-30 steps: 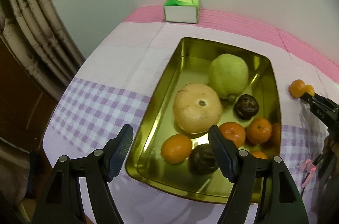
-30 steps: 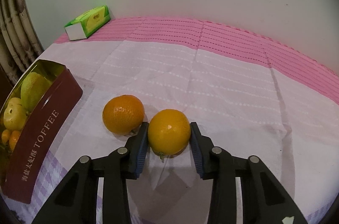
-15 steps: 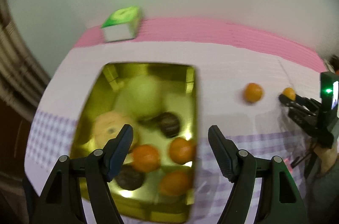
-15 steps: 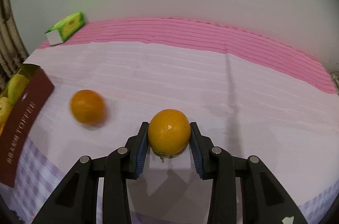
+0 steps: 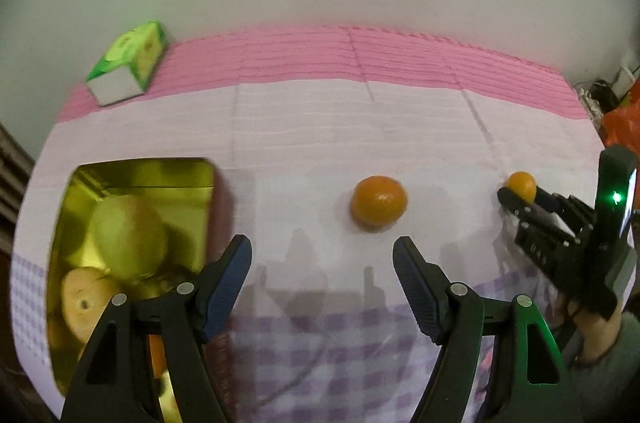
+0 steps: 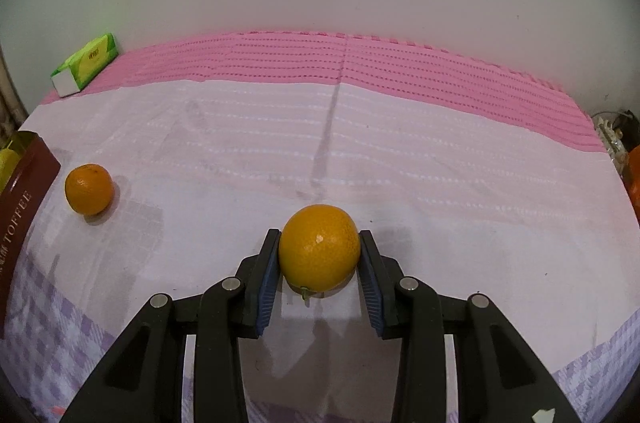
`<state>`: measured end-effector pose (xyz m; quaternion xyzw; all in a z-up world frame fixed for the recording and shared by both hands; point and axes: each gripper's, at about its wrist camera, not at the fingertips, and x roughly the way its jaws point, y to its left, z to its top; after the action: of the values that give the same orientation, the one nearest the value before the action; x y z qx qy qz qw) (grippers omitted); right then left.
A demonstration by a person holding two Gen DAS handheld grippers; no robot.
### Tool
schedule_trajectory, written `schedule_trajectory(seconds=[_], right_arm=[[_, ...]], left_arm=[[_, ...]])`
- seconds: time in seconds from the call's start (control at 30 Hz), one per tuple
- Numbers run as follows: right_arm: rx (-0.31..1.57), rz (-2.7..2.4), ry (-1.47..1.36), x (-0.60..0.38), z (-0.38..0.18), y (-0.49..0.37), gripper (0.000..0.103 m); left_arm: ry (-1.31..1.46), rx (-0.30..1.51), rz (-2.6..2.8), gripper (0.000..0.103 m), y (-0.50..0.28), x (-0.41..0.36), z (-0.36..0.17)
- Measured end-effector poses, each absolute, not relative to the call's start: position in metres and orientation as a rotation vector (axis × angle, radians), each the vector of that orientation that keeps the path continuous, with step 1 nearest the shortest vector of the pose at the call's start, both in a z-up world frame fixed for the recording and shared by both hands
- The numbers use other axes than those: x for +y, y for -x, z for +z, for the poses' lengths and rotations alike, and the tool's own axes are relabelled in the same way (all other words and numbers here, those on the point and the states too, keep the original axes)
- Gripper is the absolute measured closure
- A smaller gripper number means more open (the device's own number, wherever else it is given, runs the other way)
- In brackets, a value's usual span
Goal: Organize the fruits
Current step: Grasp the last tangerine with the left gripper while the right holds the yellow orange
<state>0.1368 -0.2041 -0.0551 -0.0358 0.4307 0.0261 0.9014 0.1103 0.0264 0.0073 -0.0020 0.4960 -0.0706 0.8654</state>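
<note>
My right gripper (image 6: 319,259) is shut on an orange (image 6: 319,248) just above the cloth; it also shows at the right of the left wrist view (image 5: 519,192). A second orange (image 5: 379,204) lies loose on the white cloth, seen at the left of the right wrist view (image 6: 88,188). My left gripper (image 5: 322,265) is open and empty, a little short of that orange. The gold toffee tin (image 5: 200,183) at the left holds a green pear (image 5: 130,233), a pale round fruit (image 5: 86,303) and other fruit, partly hidden by my left finger.
A green tissue pack (image 5: 128,63) lies at the back left on the pink strip. The tin's maroon side (image 6: 18,207) stands at the left edge. Clutter and an orange bag (image 5: 620,119) sit past the table's right end.
My left gripper has swung right from over the tin toward the loose orange. My right gripper has carried its orange to the right, away from the other orange and the tin.
</note>
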Motion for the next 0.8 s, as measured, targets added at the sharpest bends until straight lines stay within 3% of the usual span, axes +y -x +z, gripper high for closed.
schedule_trajectory(seconds=[0.47,0.63,0.8], right_arm=[[0.893,0.075,0.040,-0.218,-0.055,-0.130,0.068],[0.894,0.079,0.034,-0.217,-0.056,-0.131,0.067],[0.893,0.080,0.031,-0.220,-0.055,-0.129,0.067]], left_arm=[[-0.036,1.071,-0.181,0.033,-0.155,-0.016,-0.024],[-0.021,1.093,-0.180,0.039,-0.163,-0.021,-0.034],[-0.002,1.117,-0.184,0.058,-0.167,-0.019,-0.044]])
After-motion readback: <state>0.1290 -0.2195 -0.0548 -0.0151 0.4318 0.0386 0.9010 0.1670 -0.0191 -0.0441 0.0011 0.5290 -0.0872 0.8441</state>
